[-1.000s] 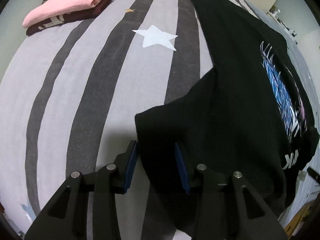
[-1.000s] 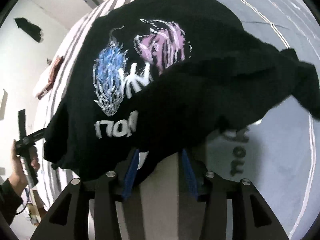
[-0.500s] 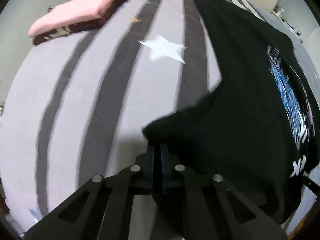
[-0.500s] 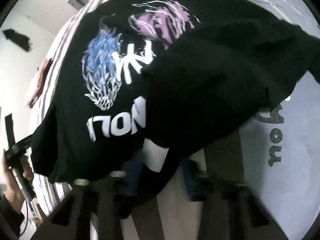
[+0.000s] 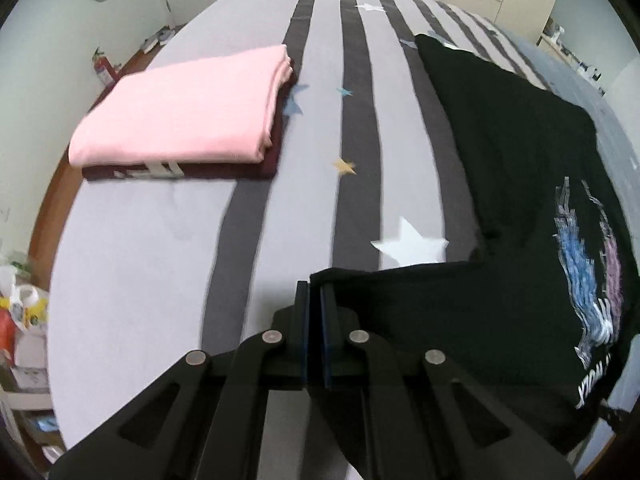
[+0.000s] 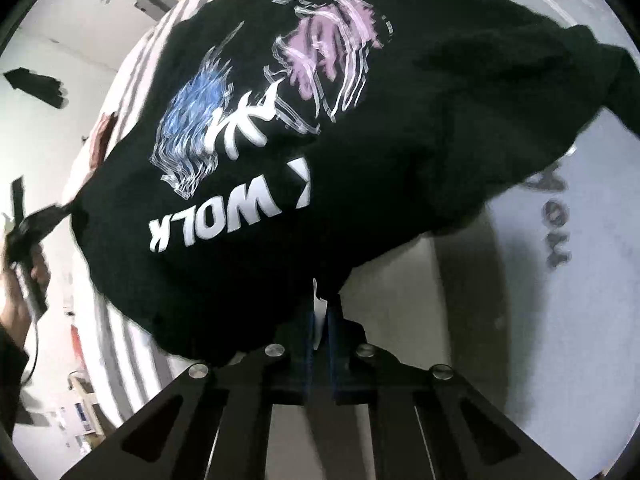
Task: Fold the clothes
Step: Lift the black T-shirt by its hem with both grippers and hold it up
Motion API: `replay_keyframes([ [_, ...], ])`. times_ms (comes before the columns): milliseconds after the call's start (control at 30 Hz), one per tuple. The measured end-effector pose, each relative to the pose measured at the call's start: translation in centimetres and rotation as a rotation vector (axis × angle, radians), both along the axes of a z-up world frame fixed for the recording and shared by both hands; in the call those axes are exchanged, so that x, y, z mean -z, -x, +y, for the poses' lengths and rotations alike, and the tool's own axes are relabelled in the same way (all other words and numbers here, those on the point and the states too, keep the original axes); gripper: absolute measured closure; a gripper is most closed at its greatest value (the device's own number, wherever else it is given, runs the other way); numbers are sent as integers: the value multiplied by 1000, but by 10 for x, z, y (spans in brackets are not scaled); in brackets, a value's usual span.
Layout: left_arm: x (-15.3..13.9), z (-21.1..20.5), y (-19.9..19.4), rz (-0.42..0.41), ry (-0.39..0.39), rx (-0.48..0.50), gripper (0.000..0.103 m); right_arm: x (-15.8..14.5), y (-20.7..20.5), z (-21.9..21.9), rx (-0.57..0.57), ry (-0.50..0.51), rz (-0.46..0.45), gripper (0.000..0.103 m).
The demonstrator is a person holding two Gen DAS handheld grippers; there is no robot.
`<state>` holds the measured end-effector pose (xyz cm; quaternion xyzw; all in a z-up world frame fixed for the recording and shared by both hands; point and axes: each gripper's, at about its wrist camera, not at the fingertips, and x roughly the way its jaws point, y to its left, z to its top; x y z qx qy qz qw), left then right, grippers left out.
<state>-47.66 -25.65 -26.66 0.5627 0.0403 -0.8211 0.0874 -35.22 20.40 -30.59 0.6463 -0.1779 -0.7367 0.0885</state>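
A black T-shirt (image 5: 520,200) with a blue and pink print lies spread on the striped bed cover (image 5: 160,260), its right part in the left wrist view. My left gripper (image 5: 314,300) is shut on the end of its sleeve, which hangs lifted off the cover. In the right wrist view the same T-shirt (image 6: 360,120) fills the frame. My right gripper (image 6: 320,316) has its jaws closing tight on the T-shirt's black edge, with a white label between the pads. The left gripper (image 6: 60,212) shows there too, pinching the far sleeve, held by a hand (image 6: 24,280).
A folded pink garment (image 5: 180,112) lies on a folded maroon one (image 5: 200,170) at the bed's far left. The bed's left edge drops to the floor, with bags and clutter (image 5: 20,308) and a red fire extinguisher (image 5: 104,70). Pale cupboards stand behind the bed.
Both grippers went from open around the cloth to shut on it. The left one rose and swung, lifting the sleeve. The shirt's near edge has bunched up at the right gripper.
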Motion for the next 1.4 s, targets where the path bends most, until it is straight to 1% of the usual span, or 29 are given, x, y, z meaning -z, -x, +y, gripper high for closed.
replay_keyframes([
  [100,10,-33,8,-9,8,-1,100,2,-10,-19,-10,20,-18,98],
  [200,23,-36,11,-26,24,20,100,7,-21,-36,-26,34,-35,98],
  [267,33,-36,11,-53,-14,12,98,13,-24,-42,-22,21,-45,98],
  [333,36,-33,1,-54,-44,-11,93,19,-28,-39,-10,11,-68,97],
  [367,34,-29,-6,-49,-34,-14,87,17,-30,-38,-15,9,-62,96],
  [400,32,-24,-18,-40,-9,-13,80,12,-32,-36,-19,1,-49,92],
  [433,31,-18,-30,-33,18,-12,76,8,-34,-34,-23,-9,-39,88],
  [467,30,-11,-46,-32,47,-11,70,1,-37,-32,-33,-35,-22,88],
  [500,30,-6,-61,-32,60,-13,66,-7,-39,-28,-40,-62,-4,85],
  [533,32,-2,-76,-40,35,-20,64,-15,-41,-24,-47,-90,14,79],
  [567,35,1,-93,-57,-7,-29,64,-21,-42,-15,-28,-99,25,75],
  [633,44,9,-123,-85,-81,-42,64,-30,-39,8,18,-110,42,62],
  [700,55,20,-148,-123,-152,-66,64,-33,-25,28,97,-118,44,55],
  [733,61,27,-158,-140,-188,-78,64,-31,-19,32,124,-114,36,54],
  [800,70,41,-173,-160,-248,-96,64,-21,2,37,153,-114,0,53],
  [933,74,70,-179,-159,-300,-92,64,-10,31,34,159,-162,-68,53],
  [1000,71,85,-179,-150,-289,-78,64,-7,43,28,149,-190,-97,53],
  [1067,70,97,-179,-149,-281,-70,64,-6,52,25,160,-191,-109,53],
  [1100,70,100,-180,-150,-287,-71,64,-5,57,24,165,-185,-112,52],
  [1200,68,111,-182,-141,-307,-63,64,6,67,21,159,-222,-141,51],
  [1300,60,115,-183,-112,-318,-40,64,19,66,25,148,-224,-153,51],
  [1367,57,112,-183,-101,-322,-41,64,19,62,32,131,-210,-139,60],
  [1400,54,113,-186,-92,-326,-40,64,18,60,36,123,-220,-134,76],
])
